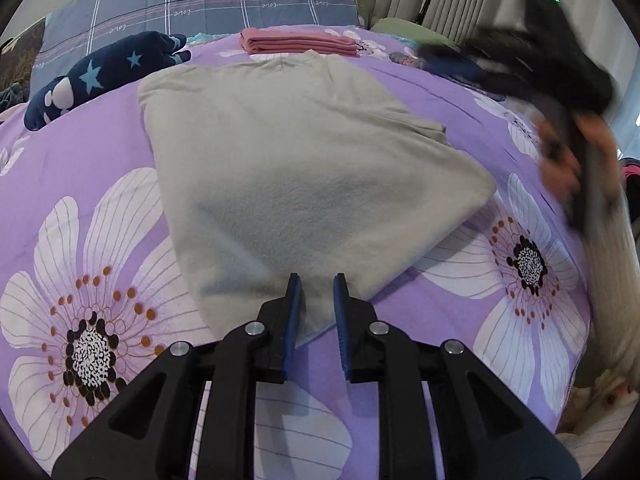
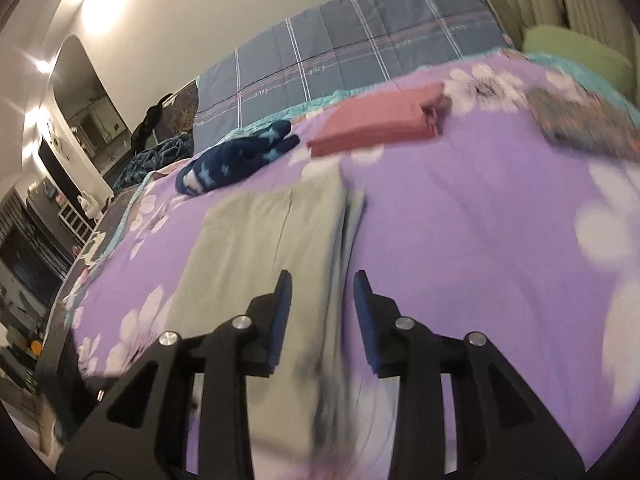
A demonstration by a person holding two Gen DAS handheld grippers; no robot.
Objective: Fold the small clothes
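A pale grey-green garment [image 1: 304,168] lies folded flat on the purple flowered bedspread [image 1: 80,160]. My left gripper [image 1: 317,280] is open over the garment's near corner, its blue pads apart and nothing between them. The right gripper and the hand holding it show blurred at the right edge of the left wrist view [image 1: 576,120]. In the right wrist view my right gripper [image 2: 322,280] is open above the garment's [image 2: 256,248] right edge, holding nothing. This view is motion-blurred.
A folded pink garment [image 1: 298,42] [image 2: 380,122] lies at the far side of the bed. A navy star-patterned item [image 1: 104,74] [image 2: 240,158] lies to the far left. A dark patterned item [image 2: 580,120] lies far right. A blue plaid pillow [image 1: 200,0] stands behind.
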